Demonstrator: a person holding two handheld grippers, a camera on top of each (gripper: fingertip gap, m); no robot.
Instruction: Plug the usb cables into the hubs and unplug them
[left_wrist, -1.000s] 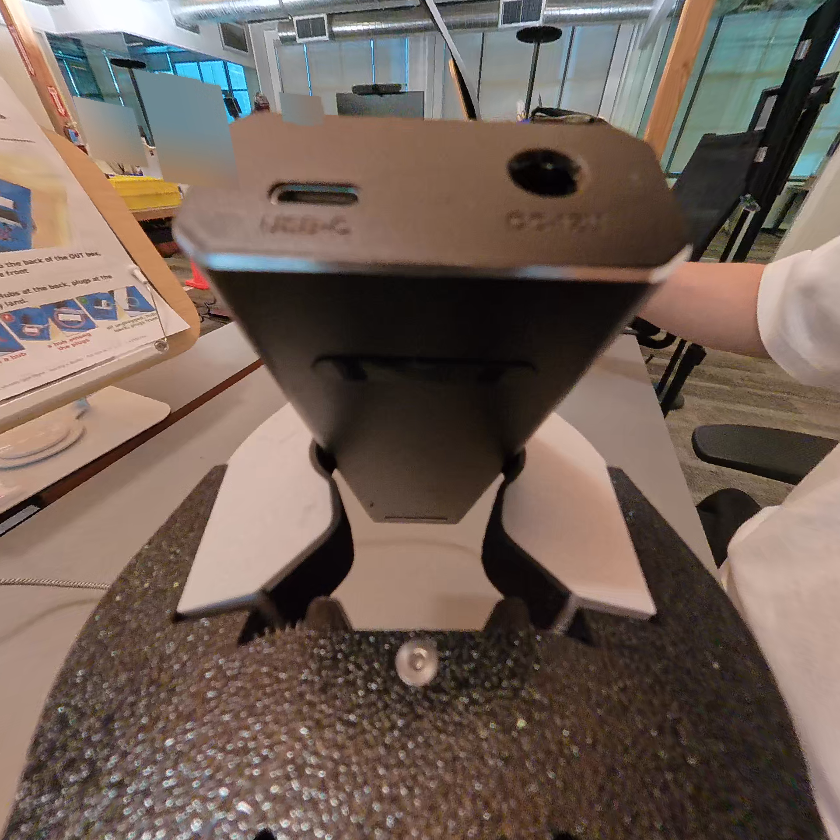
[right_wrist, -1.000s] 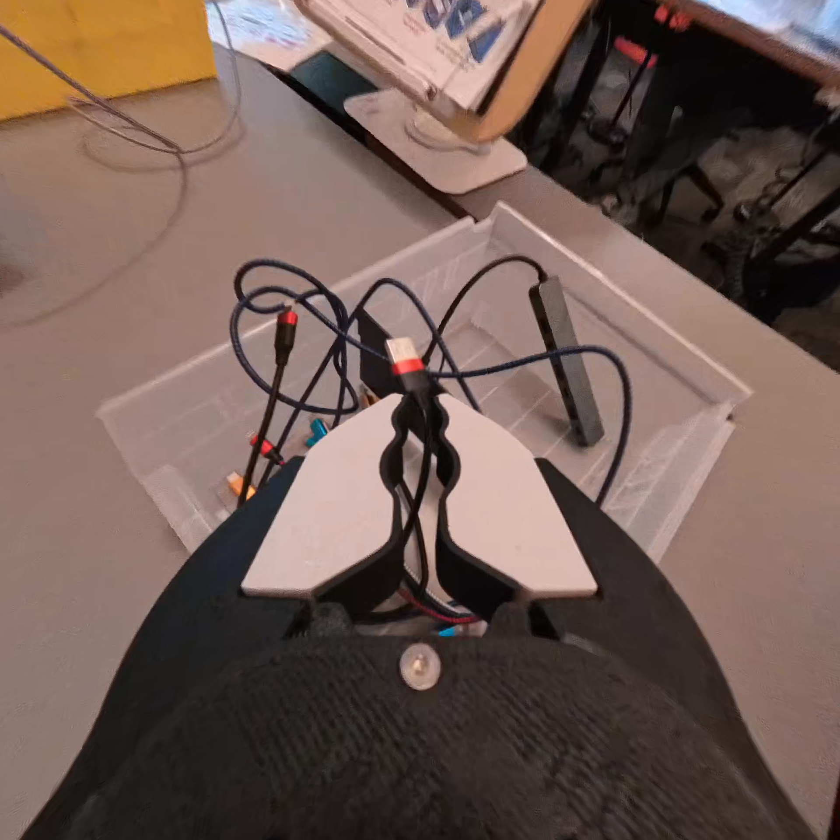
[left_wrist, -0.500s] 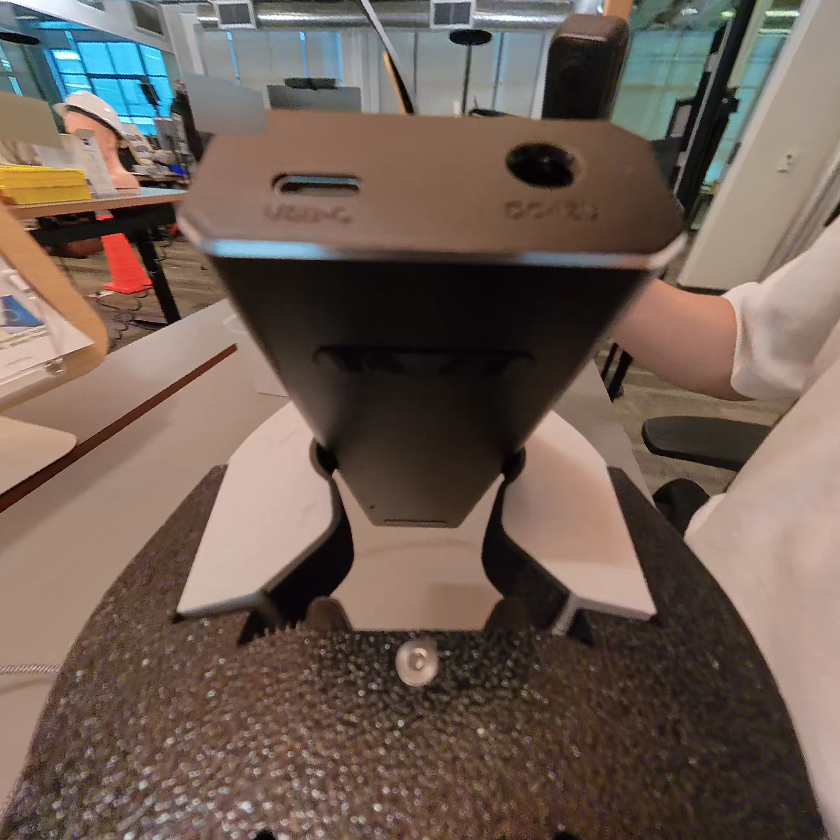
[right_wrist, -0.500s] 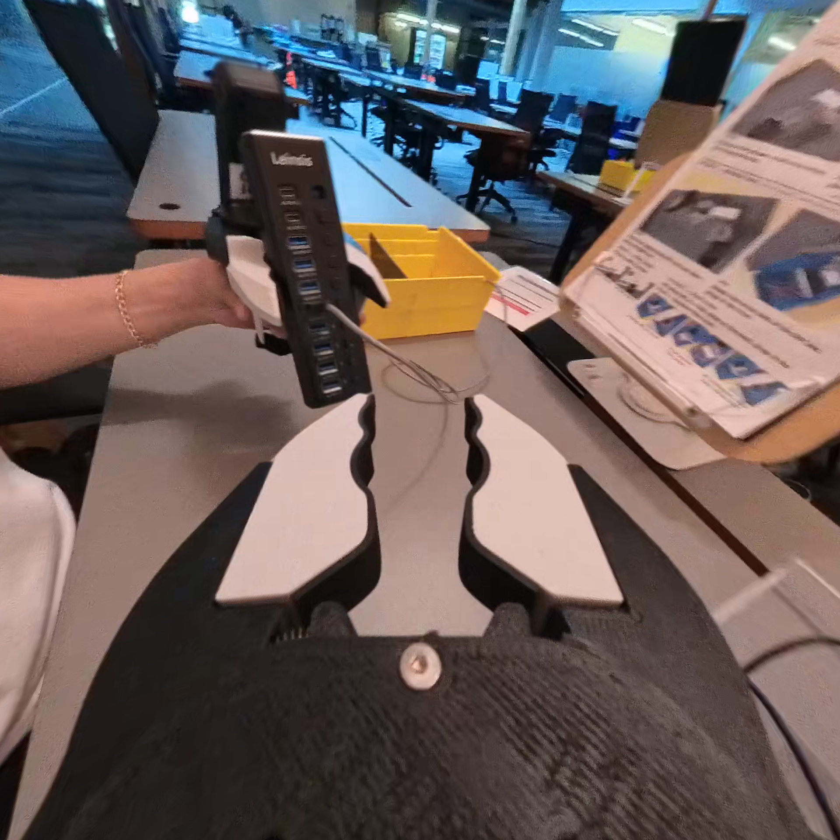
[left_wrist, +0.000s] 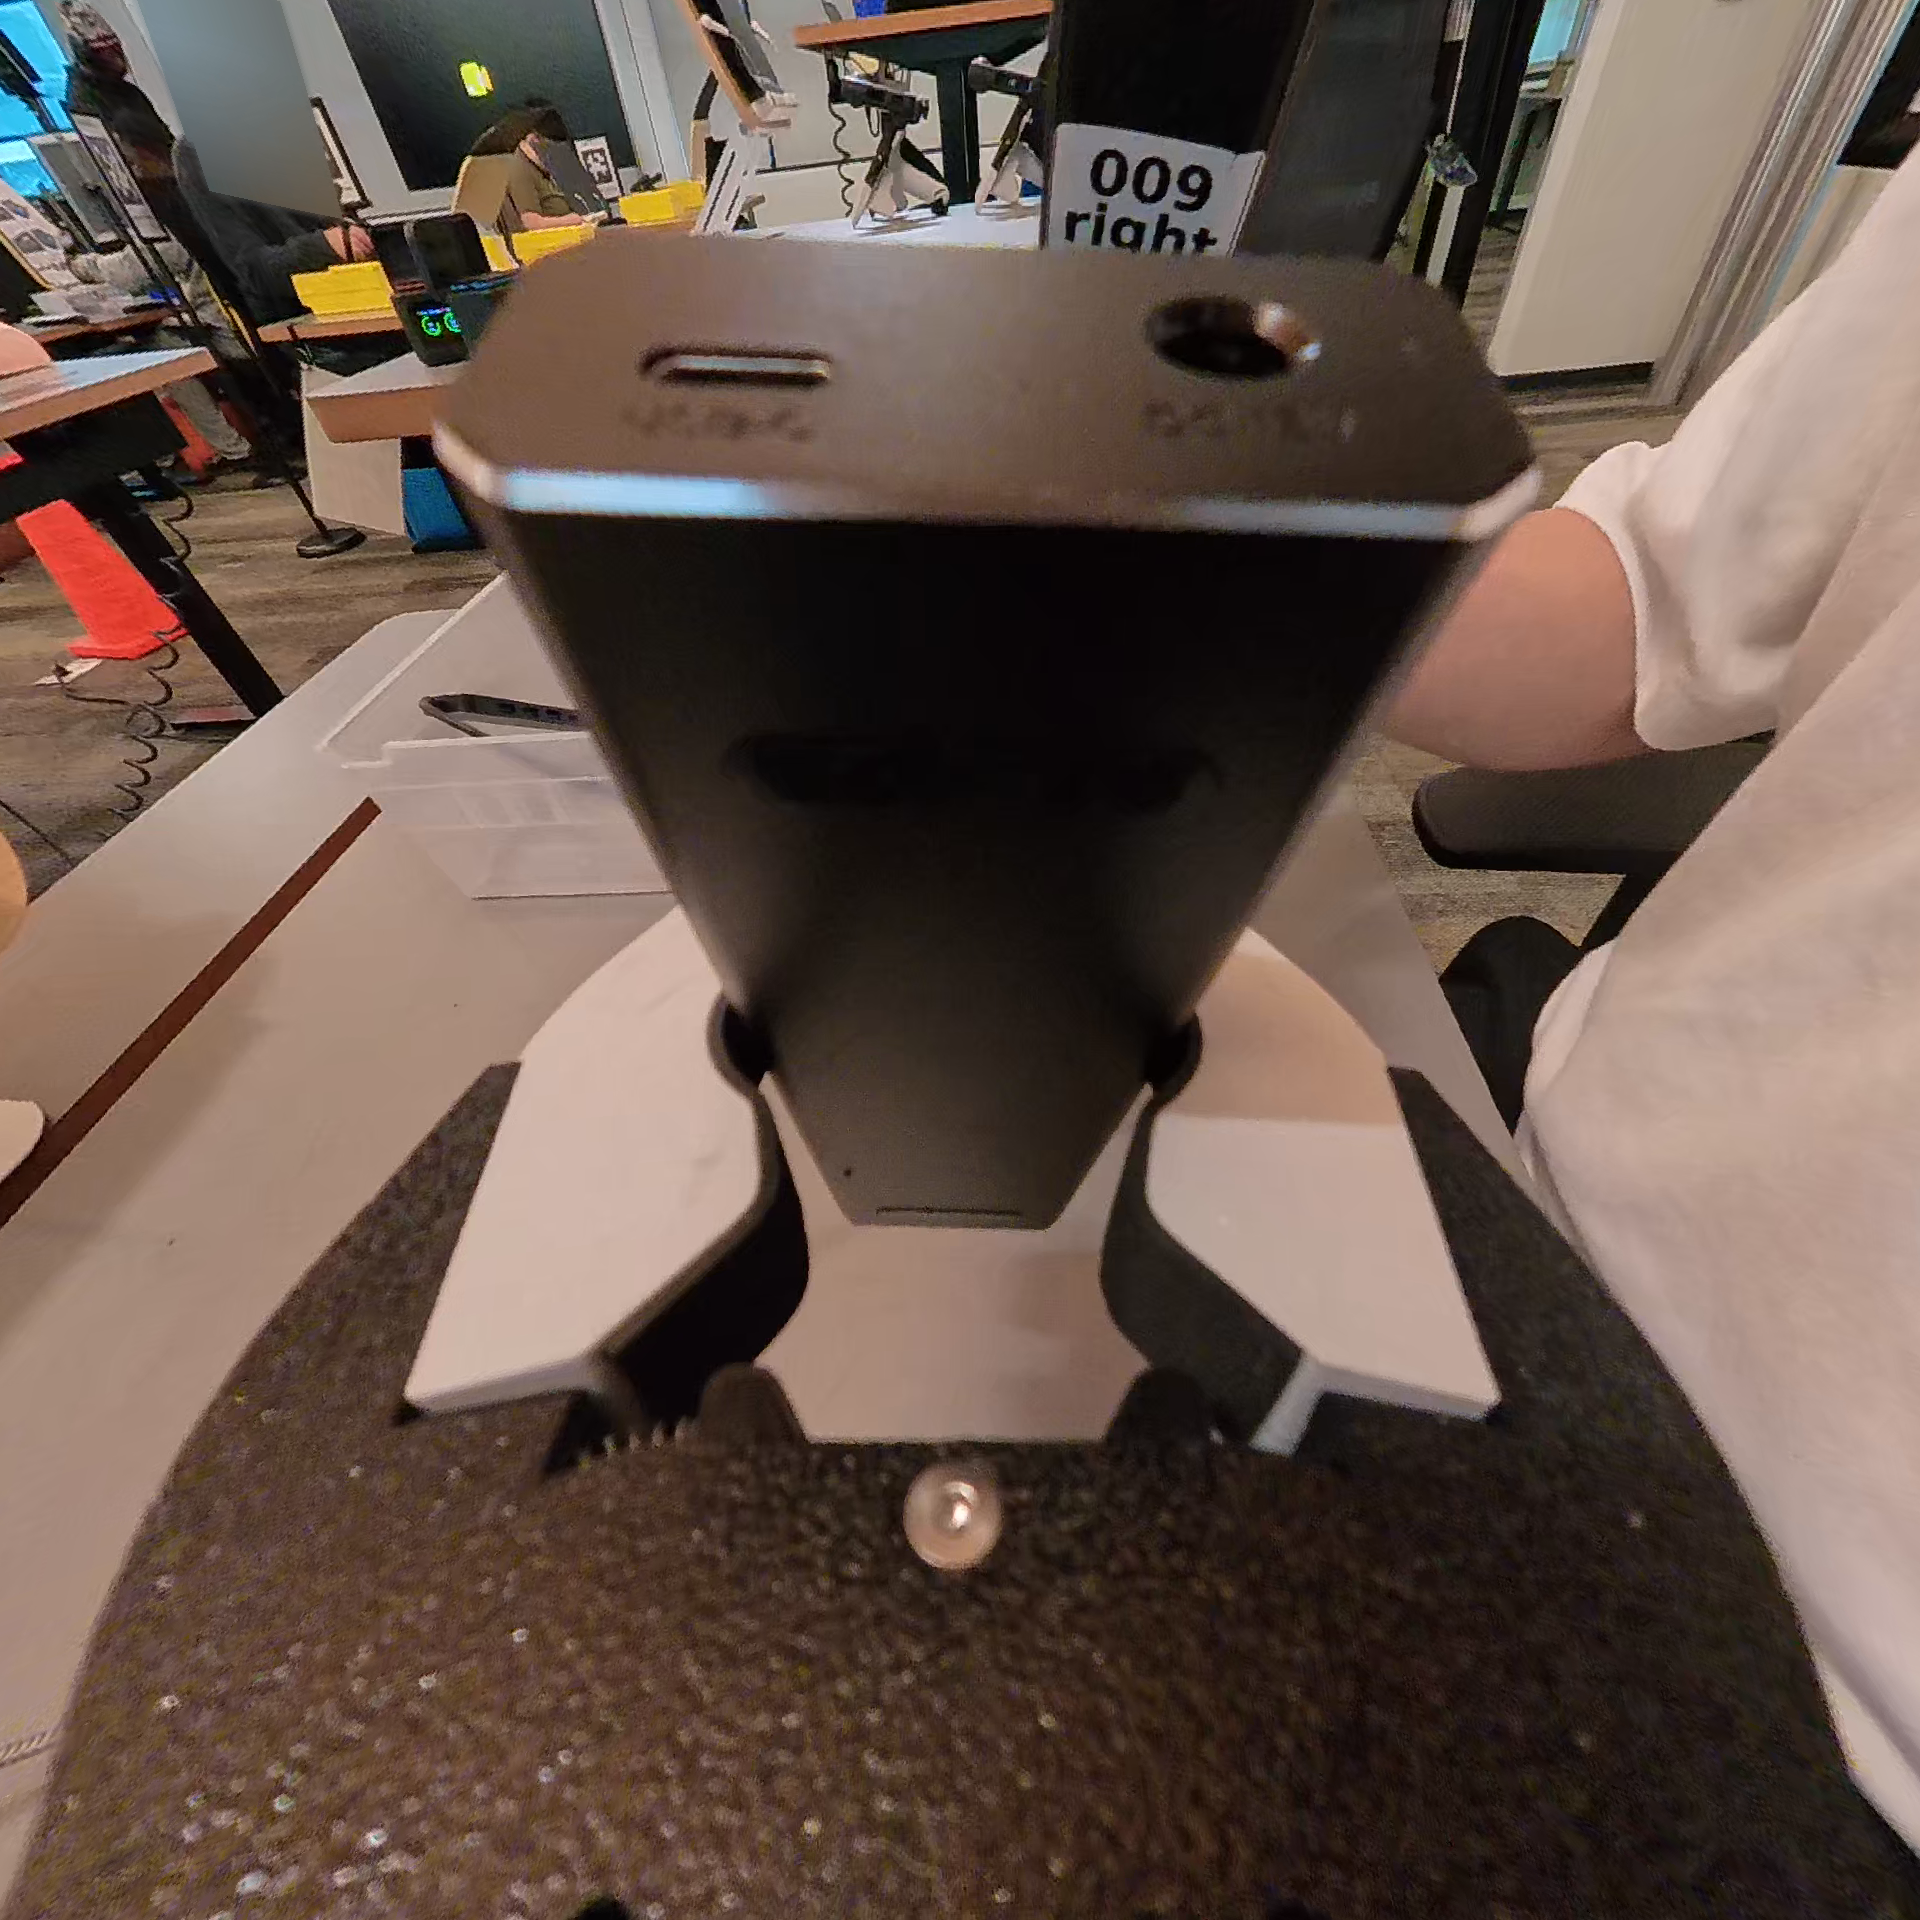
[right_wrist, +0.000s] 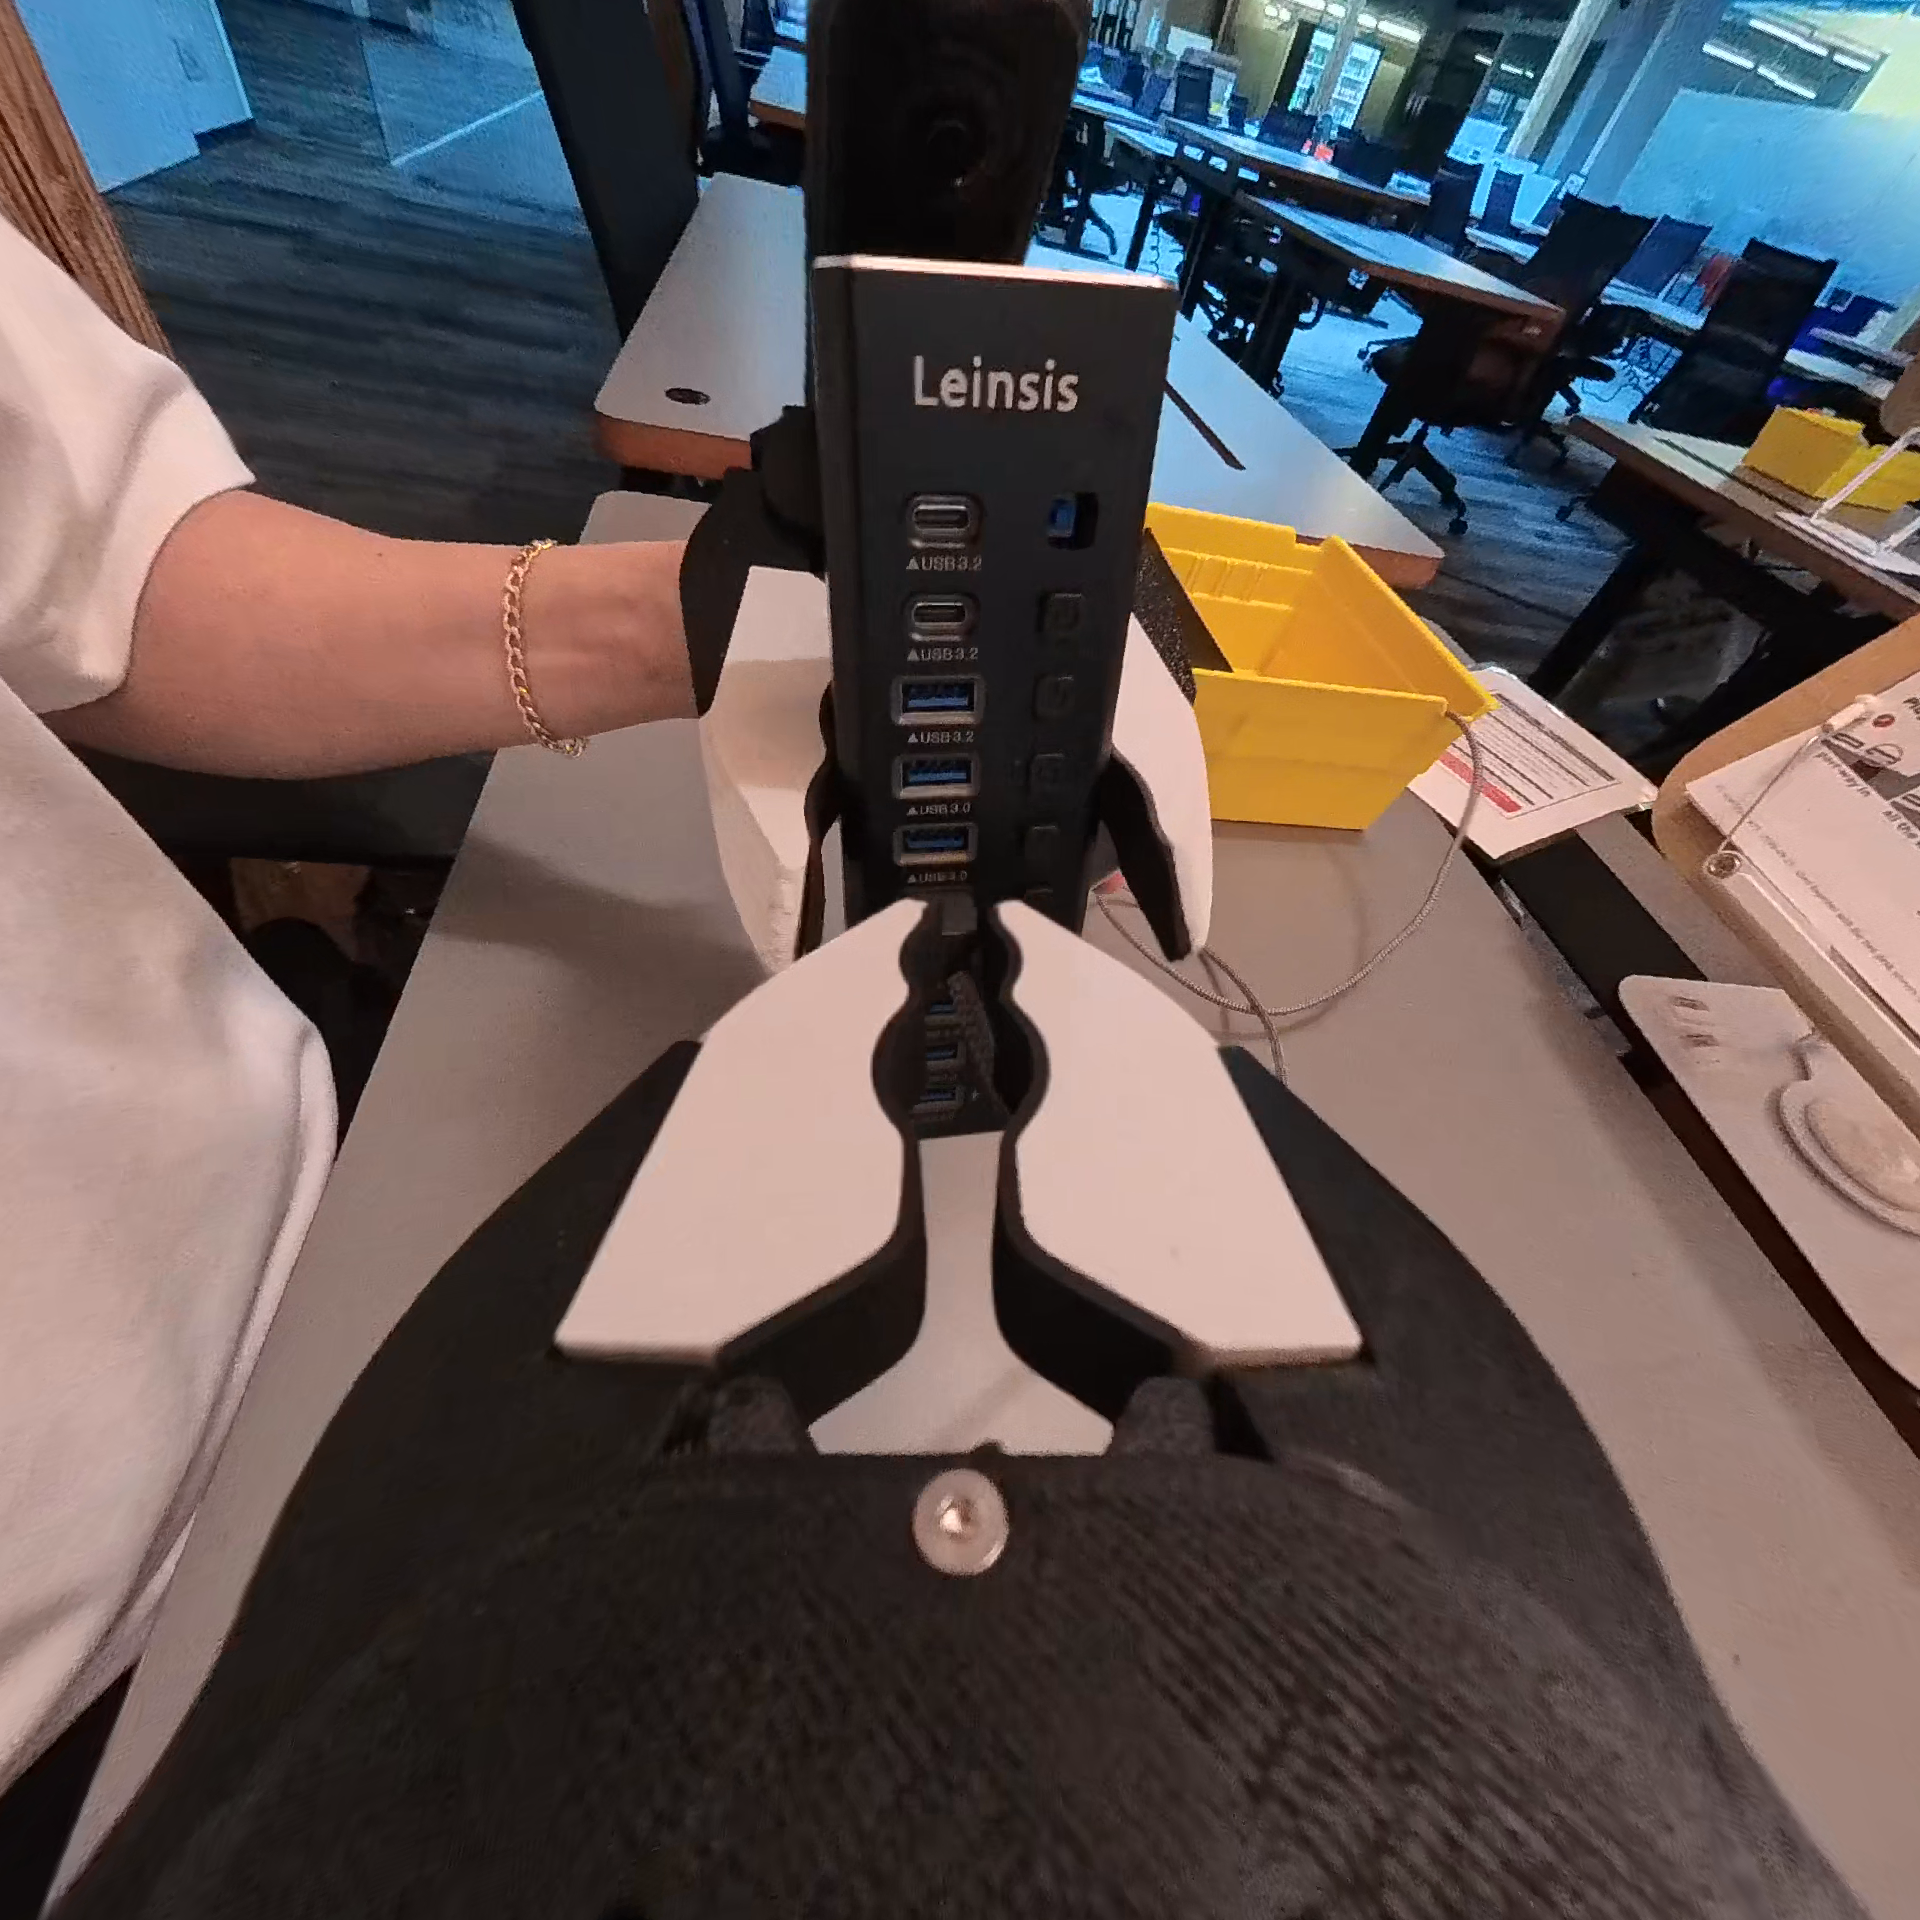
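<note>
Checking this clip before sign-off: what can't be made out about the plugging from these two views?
- Right wrist view: the right gripper covers the plug and the port on the hub; whether the plug is seated cannot be told.
- Left wrist view: the hub shows its back; ports hidden.
- The left gripper clamps it.

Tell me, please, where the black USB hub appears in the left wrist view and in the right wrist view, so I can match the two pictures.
Left wrist view: the black USB hub fills the centre, seen from its back and end face, clamped between the left gripper fingers.
Right wrist view: the same hub stands upright at centre top, port side facing the camera, behind the right gripper.
Shared landmark: the grey table below the hub.
</note>
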